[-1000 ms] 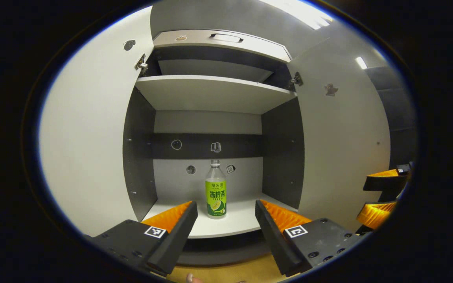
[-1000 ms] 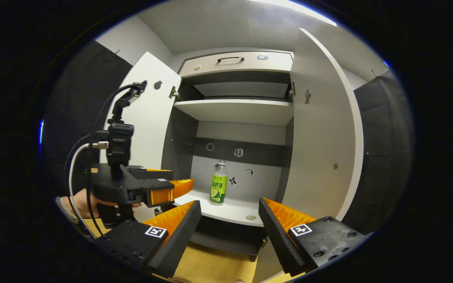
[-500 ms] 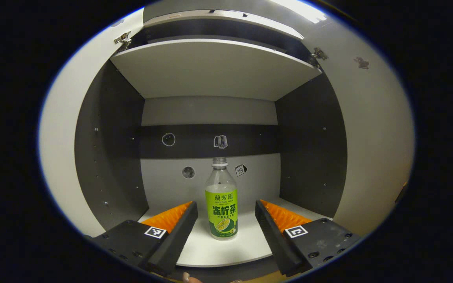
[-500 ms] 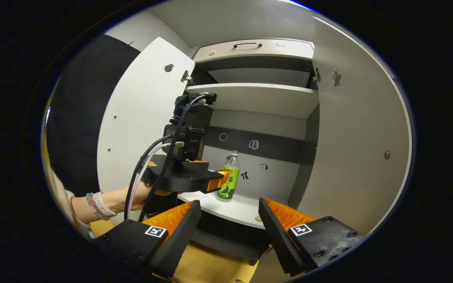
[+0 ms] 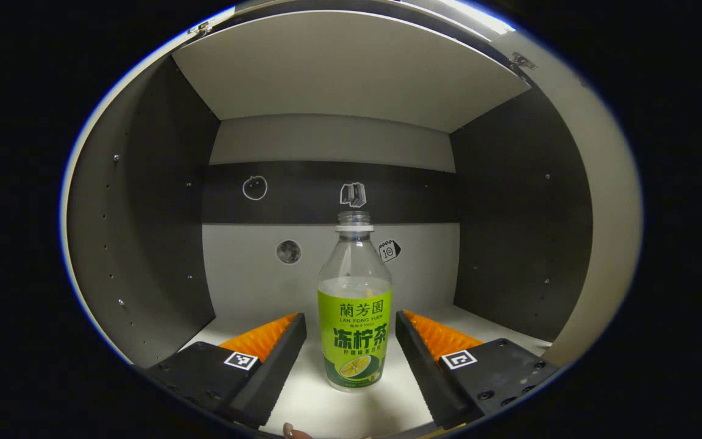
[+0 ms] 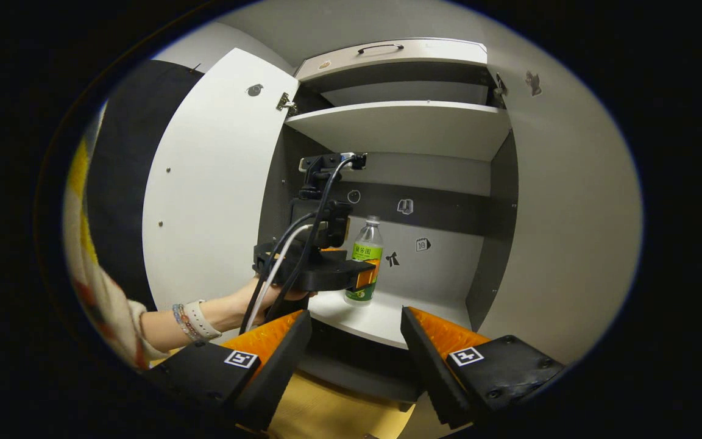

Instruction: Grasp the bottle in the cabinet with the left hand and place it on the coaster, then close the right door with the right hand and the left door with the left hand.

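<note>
Inside the cabinet [image 5: 162, 213], the bottle [image 5: 354, 317] stands upright on the white lower shelf [image 5: 357, 408], uncapped, with a green label around its lower half. The left tongs [image 5: 351, 326] are spread wide, one finger on each side of the bottle, and neither finger touches it. Small stickers dot the back wall behind the bottle, and an upper shelf [image 5: 351, 67] sits above.

From the right gripper view, the left tongs [image 6: 368, 275] reach into the cabinet, held by a hand [image 6: 265, 299] with a wristband and bracelets, cables trailing from the camera mount. The bottle [image 6: 366, 259] is partly covered by those tongs. The right tongs [image 6: 356, 332] hang open outside the cabinet, gripping nothing. The left door [image 6: 217, 183] and the right door [image 6: 570, 201] both stand swung out.
</note>
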### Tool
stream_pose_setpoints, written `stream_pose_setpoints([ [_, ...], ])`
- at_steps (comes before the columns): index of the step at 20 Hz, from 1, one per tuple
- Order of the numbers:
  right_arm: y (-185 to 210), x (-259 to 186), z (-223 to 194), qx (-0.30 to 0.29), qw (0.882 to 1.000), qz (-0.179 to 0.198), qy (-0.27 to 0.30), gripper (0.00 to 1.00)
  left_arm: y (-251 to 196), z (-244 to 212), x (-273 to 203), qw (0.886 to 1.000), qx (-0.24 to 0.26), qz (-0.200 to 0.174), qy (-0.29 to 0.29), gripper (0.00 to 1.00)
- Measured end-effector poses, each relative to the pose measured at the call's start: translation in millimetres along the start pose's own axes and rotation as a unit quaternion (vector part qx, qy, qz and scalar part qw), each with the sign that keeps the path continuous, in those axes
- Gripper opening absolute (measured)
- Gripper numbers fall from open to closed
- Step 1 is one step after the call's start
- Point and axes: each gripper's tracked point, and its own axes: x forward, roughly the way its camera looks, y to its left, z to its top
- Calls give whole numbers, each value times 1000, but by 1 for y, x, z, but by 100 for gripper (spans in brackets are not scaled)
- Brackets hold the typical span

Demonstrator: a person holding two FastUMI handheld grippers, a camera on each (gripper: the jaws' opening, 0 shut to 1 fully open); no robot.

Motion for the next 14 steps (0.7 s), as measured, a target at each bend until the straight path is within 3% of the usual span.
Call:
stream_pose_setpoints([
  [8,-14,12,-12,8,1000,-6,18,98,1,-8,33,1000,9,-6,4,93],
  [14,-15,6,-12,12,1000,-13,17,98,-7,-2,26,999,-18,-31,0,78],
])
